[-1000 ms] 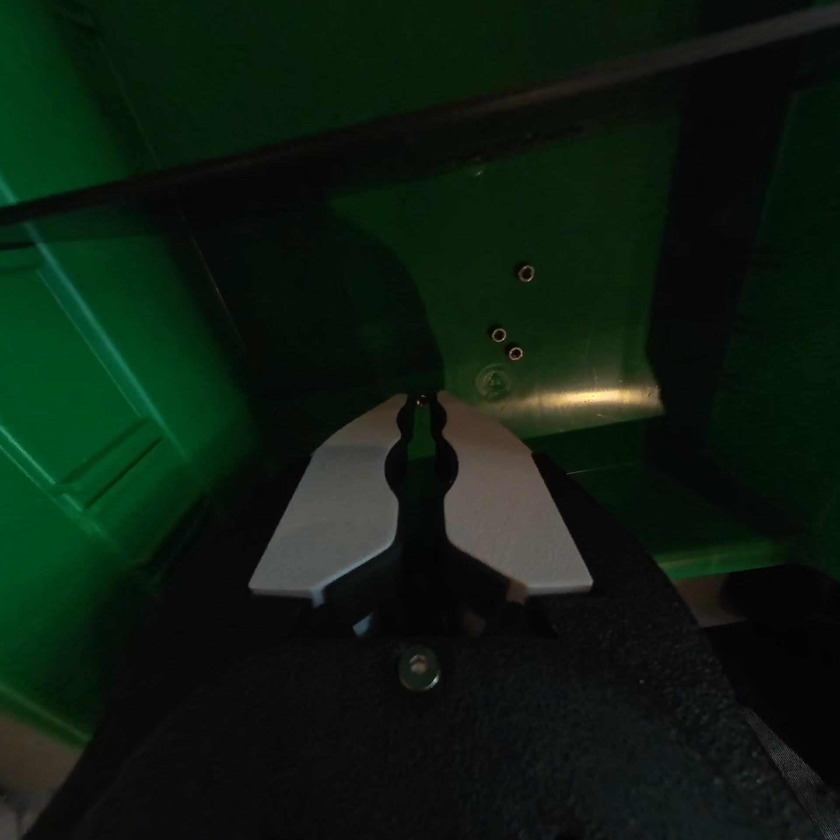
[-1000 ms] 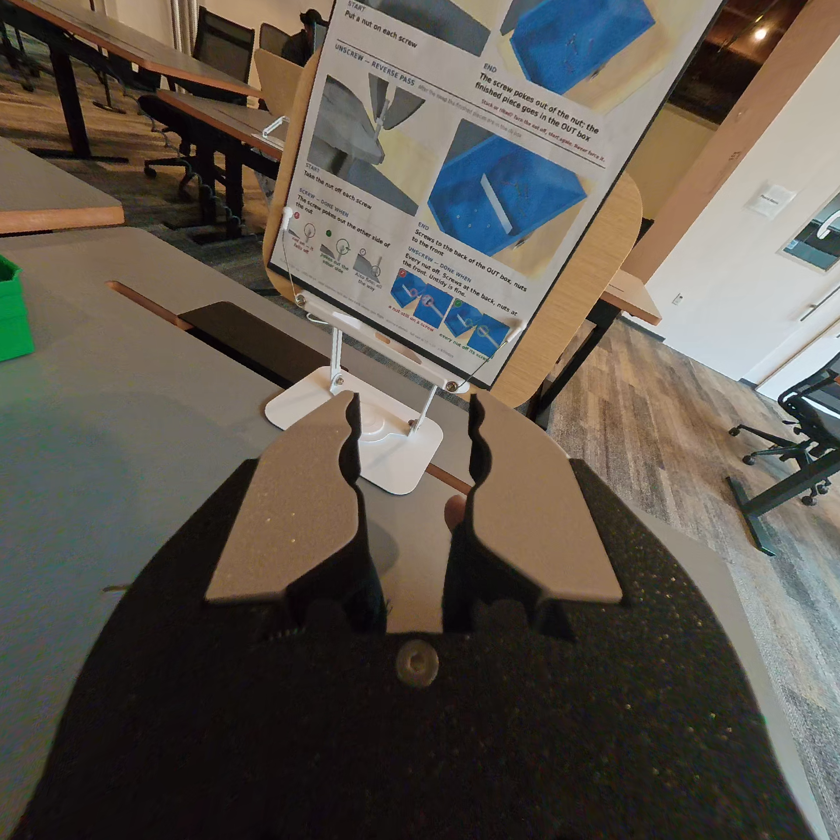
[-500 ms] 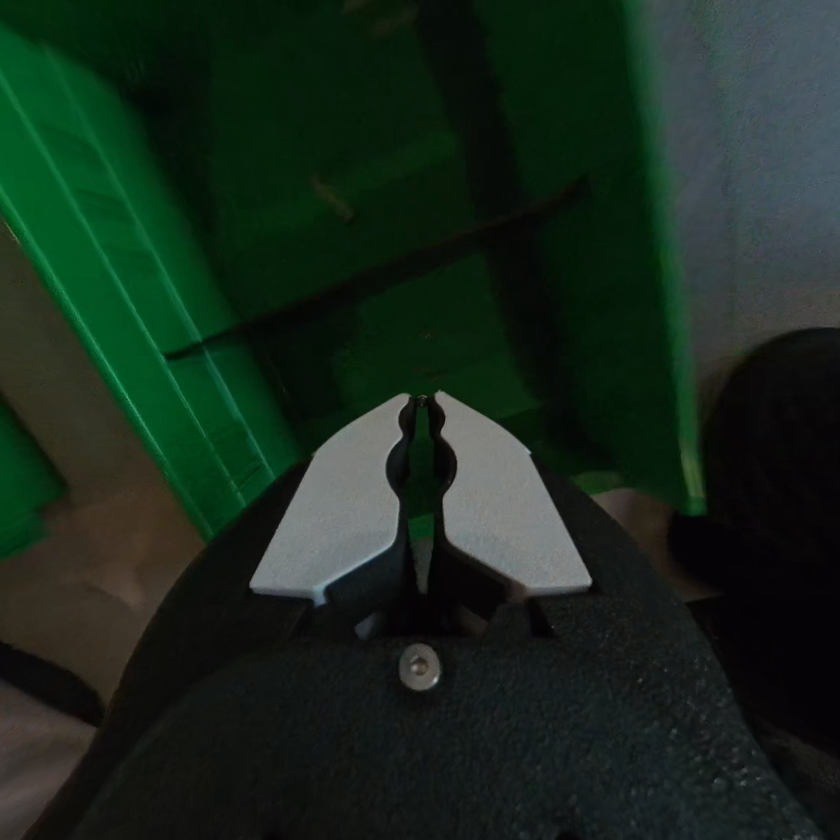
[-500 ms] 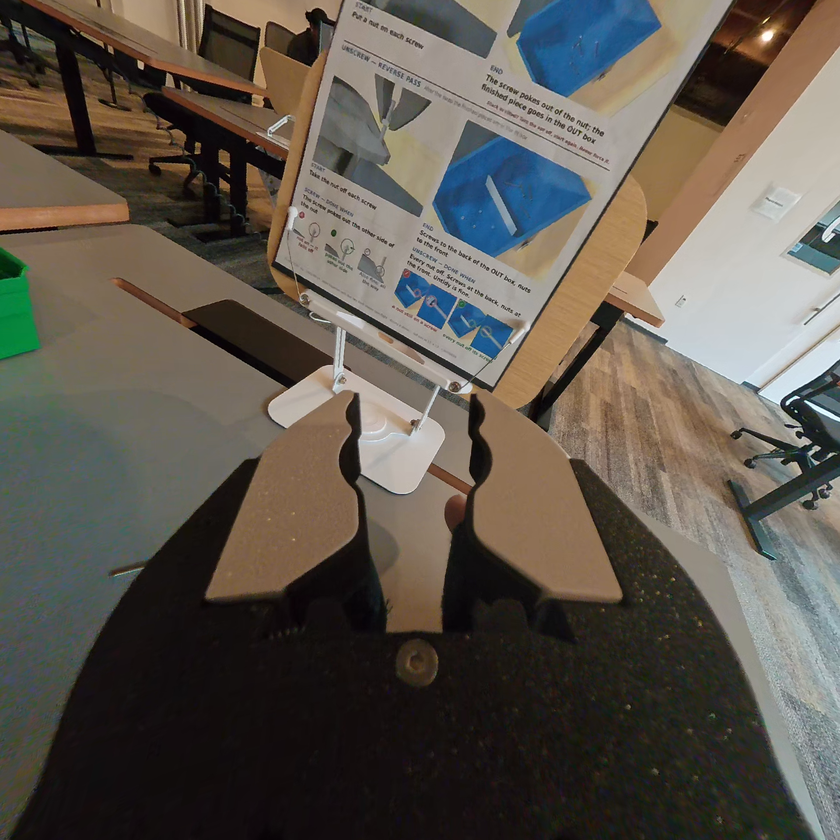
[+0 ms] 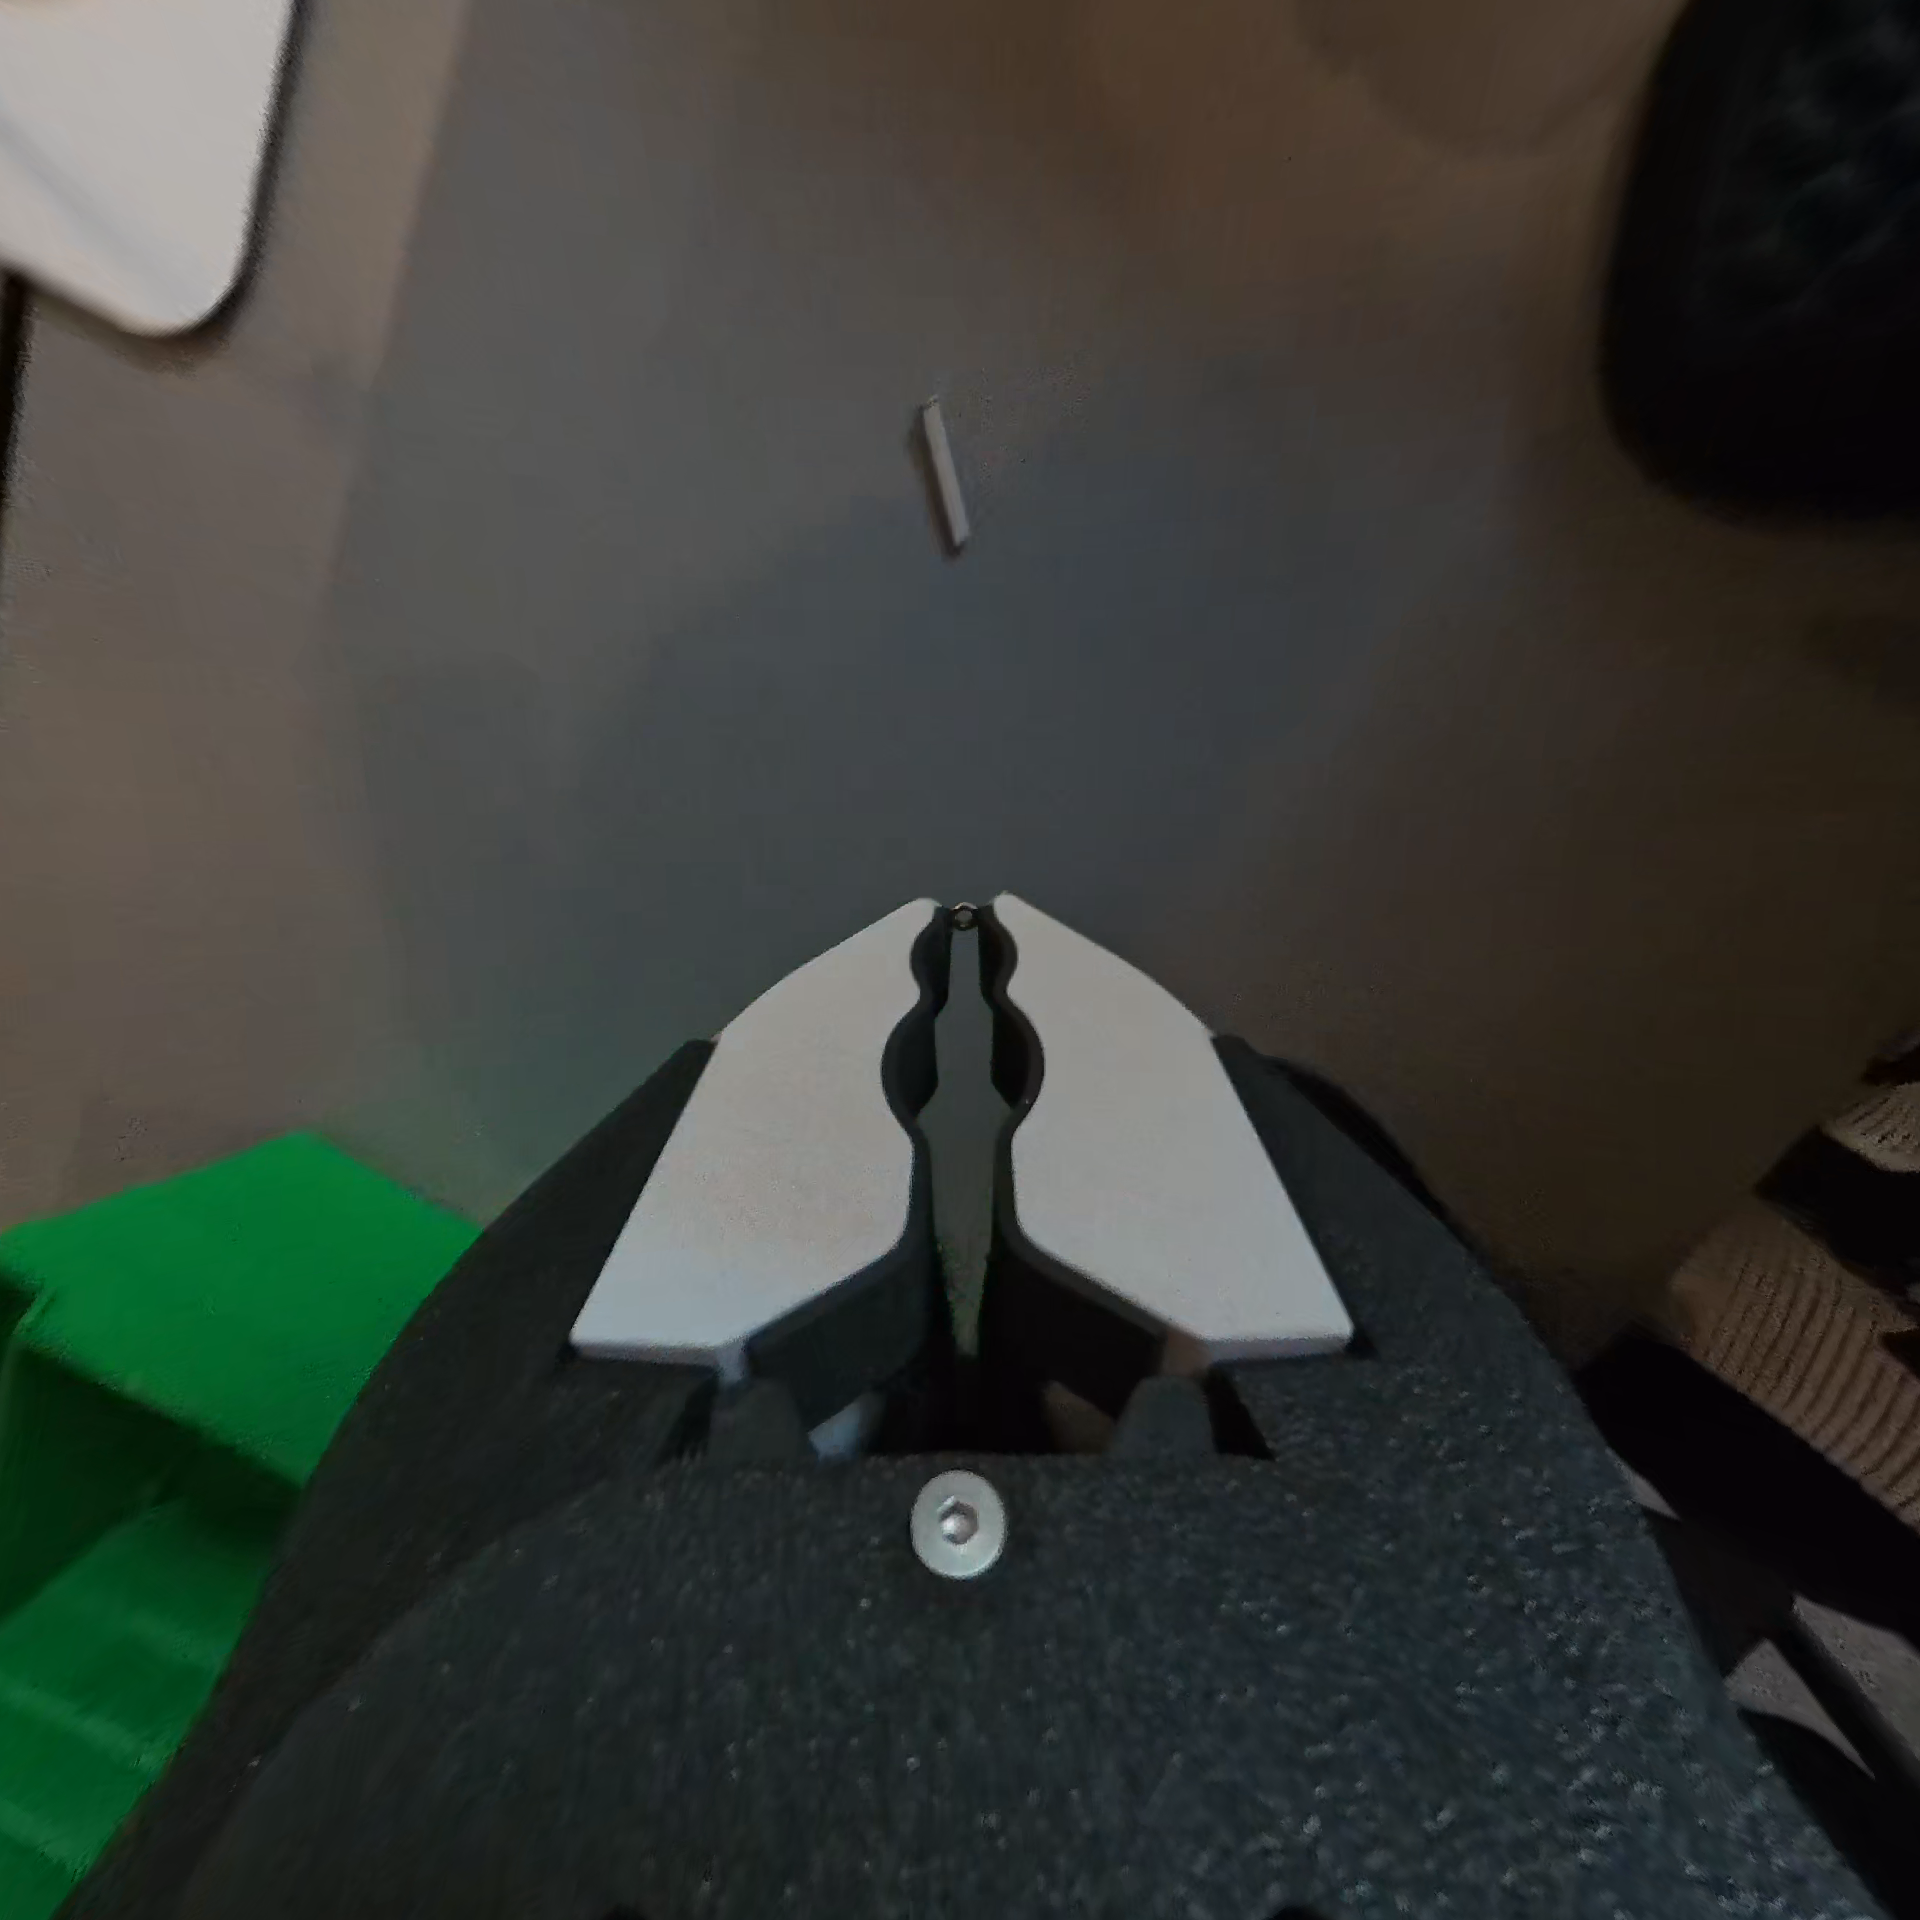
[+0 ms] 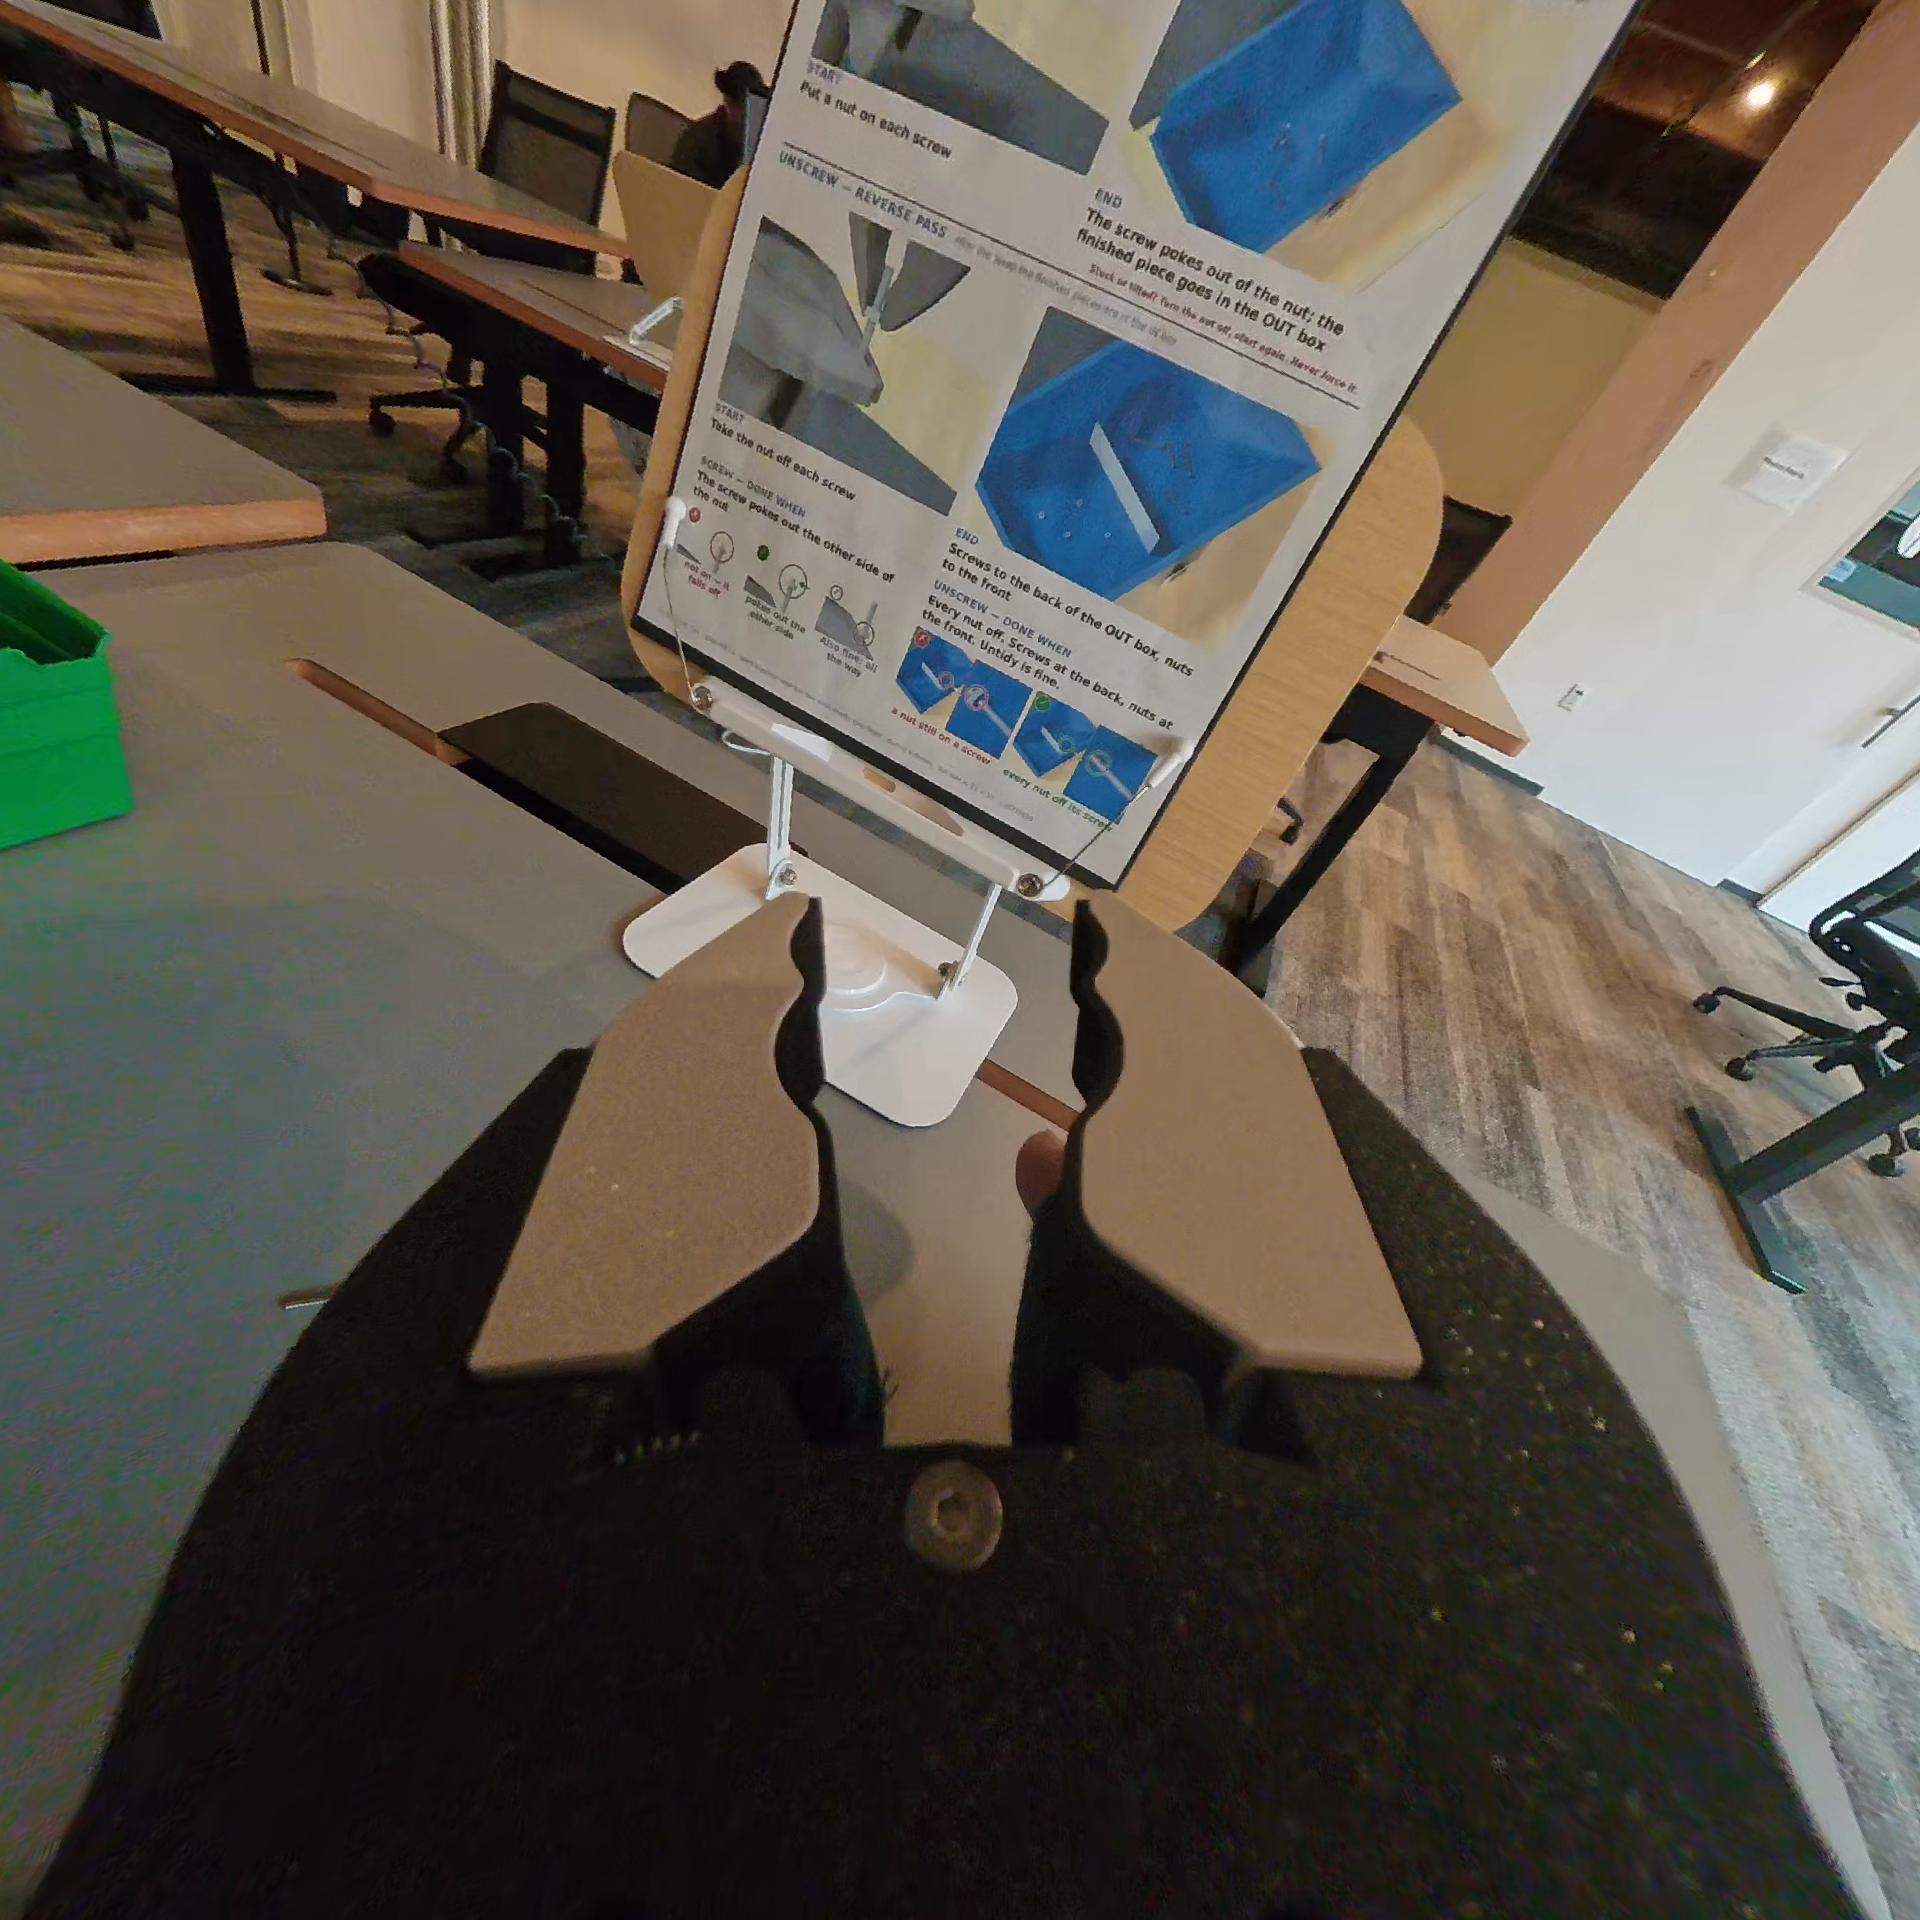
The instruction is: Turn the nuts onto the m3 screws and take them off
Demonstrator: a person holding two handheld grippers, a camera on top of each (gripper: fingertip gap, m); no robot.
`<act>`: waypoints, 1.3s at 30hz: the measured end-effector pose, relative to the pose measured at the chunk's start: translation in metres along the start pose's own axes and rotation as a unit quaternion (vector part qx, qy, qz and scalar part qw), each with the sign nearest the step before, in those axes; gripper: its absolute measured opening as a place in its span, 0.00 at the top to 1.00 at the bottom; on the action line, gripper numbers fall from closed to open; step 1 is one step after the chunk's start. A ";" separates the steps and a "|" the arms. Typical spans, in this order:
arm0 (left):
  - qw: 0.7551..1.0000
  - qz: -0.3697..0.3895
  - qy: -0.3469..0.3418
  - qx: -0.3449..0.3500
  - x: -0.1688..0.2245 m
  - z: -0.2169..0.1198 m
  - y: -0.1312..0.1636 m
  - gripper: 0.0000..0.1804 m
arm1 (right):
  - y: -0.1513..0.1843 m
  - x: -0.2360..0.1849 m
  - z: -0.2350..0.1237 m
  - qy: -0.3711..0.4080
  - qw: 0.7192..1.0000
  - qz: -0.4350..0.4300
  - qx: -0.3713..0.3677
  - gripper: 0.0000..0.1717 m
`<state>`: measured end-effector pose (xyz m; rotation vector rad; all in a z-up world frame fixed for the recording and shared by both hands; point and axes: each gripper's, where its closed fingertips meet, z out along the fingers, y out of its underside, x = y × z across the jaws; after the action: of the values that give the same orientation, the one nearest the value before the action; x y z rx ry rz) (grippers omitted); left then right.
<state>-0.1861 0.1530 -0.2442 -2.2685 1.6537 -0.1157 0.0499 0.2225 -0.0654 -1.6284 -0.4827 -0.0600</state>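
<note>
In the left wrist view my left gripper (image 5: 966, 912) is shut on a tiny metal nut (image 5: 967, 915), pinched at the very fingertips. It hovers over the grey table (image 5: 1247, 727). A small screw (image 5: 943, 475) lies on the table ahead of the tips. In the right wrist view my right gripper (image 6: 943, 920) is open with nothing between its fingers, low over the same table (image 6: 260, 987). The end of a small screw (image 6: 307, 1296) pokes out at the left edge of its black body.
A green bin (image 5: 156, 1351) sits at the lower left of the left wrist view and at the left edge of the right wrist view (image 6: 52, 717). A white stand (image 6: 862, 997) holds an instruction sheet (image 6: 1039, 416). A dark bulky shape (image 5: 1787, 260) and a knit sleeve (image 5: 1818, 1299) are at right. Left tips to right tips: about 30 centimeters. My left gripper is the nearer one to the dark bulky shape (image 5: 1787, 260): about 20 centimeters, against 30 centimeters.
My left gripper has come out of the green bin with the nut still pinched and now hangs over the grey table near the screw. The right gripper has barely moved.
</note>
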 end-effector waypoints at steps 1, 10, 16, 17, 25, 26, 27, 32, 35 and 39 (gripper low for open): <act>1.000 0.009 0.008 -0.003 0.008 0.009 -0.007 0.98 | 0.000 0.001 -0.001 0.000 1.000 0.002 0.001 0.74; 0.997 0.050 0.053 -0.040 0.062 0.077 -0.038 0.98 | -0.001 0.005 -0.007 -0.005 1.000 0.006 0.007 0.74; 0.993 0.069 0.065 -0.068 0.078 0.098 -0.040 0.98 | -0.003 0.009 -0.011 -0.002 1.000 0.011 0.014 0.74; 0.993 0.072 0.066 -0.071 0.079 0.100 -0.040 0.98 | -0.003 0.010 -0.012 -0.001 1.000 0.013 0.015 0.74; 0.991 0.080 0.068 -0.085 0.085 0.108 -0.040 0.98 | -0.004 0.015 -0.015 0.002 1.000 0.020 0.021 0.74; 0.991 0.081 0.068 -0.085 0.085 0.108 -0.041 0.98 | -0.004 0.015 -0.015 0.003 1.000 0.020 0.021 0.74; 0.991 0.081 0.069 -0.085 0.085 0.108 -0.041 0.98 | -0.004 0.015 -0.015 0.002 1.000 0.020 0.021 0.74; 0.991 0.079 0.074 -0.083 0.086 0.108 -0.041 0.96 | -0.004 0.014 -0.015 0.002 1.000 0.019 0.021 0.74; 0.990 0.081 0.078 -0.082 0.087 0.107 -0.040 0.93 | -0.004 0.014 -0.014 0.001 1.000 0.017 0.020 0.74; 0.990 0.082 0.086 -0.070 0.086 0.098 -0.040 0.90 | -0.004 0.014 -0.014 0.002 1.000 0.017 0.019 0.74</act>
<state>-0.0969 0.1045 -0.3355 -2.2654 1.9893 -0.1651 0.0642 0.2133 -0.0560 -1.5980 -0.4514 -0.0283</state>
